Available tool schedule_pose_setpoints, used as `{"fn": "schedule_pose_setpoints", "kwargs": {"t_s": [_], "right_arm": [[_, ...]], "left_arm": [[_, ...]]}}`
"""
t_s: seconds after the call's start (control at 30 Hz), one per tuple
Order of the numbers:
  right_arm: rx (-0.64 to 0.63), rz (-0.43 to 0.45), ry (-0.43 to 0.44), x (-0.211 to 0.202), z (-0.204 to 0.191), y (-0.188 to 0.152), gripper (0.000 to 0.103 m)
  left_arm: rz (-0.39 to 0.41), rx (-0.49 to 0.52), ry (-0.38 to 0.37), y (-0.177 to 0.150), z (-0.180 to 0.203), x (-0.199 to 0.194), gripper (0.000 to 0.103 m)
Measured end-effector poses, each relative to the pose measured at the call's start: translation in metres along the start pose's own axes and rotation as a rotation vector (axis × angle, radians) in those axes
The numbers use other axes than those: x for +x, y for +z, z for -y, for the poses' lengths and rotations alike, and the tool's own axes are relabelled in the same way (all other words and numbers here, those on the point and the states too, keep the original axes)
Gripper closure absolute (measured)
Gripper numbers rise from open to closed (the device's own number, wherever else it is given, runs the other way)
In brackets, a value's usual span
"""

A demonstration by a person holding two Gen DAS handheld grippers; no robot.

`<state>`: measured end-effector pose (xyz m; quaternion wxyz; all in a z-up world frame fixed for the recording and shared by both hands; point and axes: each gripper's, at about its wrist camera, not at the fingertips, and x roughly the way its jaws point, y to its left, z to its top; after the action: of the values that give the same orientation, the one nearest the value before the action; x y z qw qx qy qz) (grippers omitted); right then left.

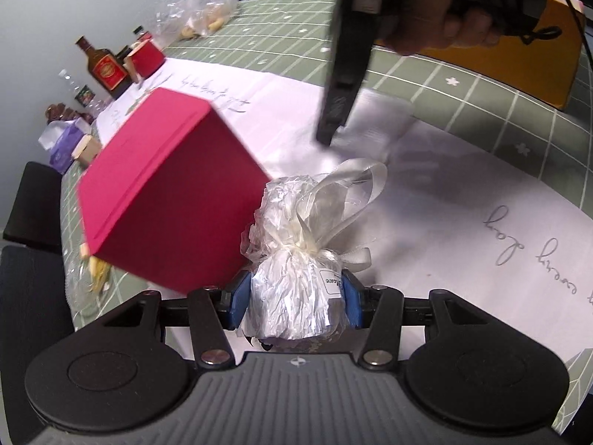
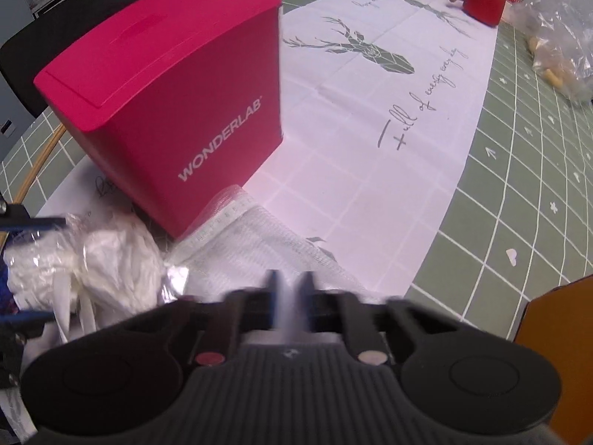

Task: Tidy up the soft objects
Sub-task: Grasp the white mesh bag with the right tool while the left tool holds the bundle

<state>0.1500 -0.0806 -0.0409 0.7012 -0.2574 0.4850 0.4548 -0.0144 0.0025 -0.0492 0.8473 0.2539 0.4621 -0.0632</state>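
Note:
My left gripper [image 1: 294,291] is shut on a silver foil bundle [image 1: 289,222] wrapped in clear film and tied with a white ribbon; its blue pads [image 1: 239,296] press both sides. A closed red box [image 1: 163,193] marked WONDERLAB [image 2: 166,85] stands just left of the bundle. In the right wrist view the bundle [image 2: 111,259] sits at the left edge. My right gripper [image 2: 291,289] points steeply down with its jaws together on the near edge of a flat translucent white pouch [image 2: 252,244] lying on the cloth. From the left wrist view the right gripper [image 1: 328,137] touches that pouch [image 1: 374,122].
A white cloth [image 2: 370,129] with deer print covers a green grid mat [image 2: 537,185]. At the far end stand a brown bottle [image 1: 105,66], a small red box [image 1: 146,57], a clear plastic bag [image 1: 196,3] and a purple tissue pack [image 1: 63,144]. An orange board [image 1: 519,59] lies right; black chairs [image 1: 33,204] left.

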Motion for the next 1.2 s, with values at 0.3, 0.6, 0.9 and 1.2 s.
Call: {"fn": "schedule_pose_setpoints", "kwargs": {"t_s": [0.3, 0.6, 0.9, 1.2], "right_arm": [[-0.125, 0.053, 0.062, -0.020, -0.010, 0.001, 0.020], [-0.527, -0.038, 0.028, -0.005, -0.028, 0.002, 0.015], [-0.451, -0.084, 0.171, 0.016, -0.017, 0.013, 0.017], [-0.448, -0.075, 0.119, -0.004, -0.018, 0.006, 0.103]], "left_arm": [[-0.020, -0.037, 0.001, -0.009, -0.017, -0.003, 0.045], [-0.025, -0.092, -0.040, -0.009, -0.033, -0.007, 0.045], [-0.020, -0.099, -0.061, -0.008, -0.038, -0.007, 0.045], [-0.022, -0.083, -0.062, -0.007, -0.033, -0.004, 0.045]]}}
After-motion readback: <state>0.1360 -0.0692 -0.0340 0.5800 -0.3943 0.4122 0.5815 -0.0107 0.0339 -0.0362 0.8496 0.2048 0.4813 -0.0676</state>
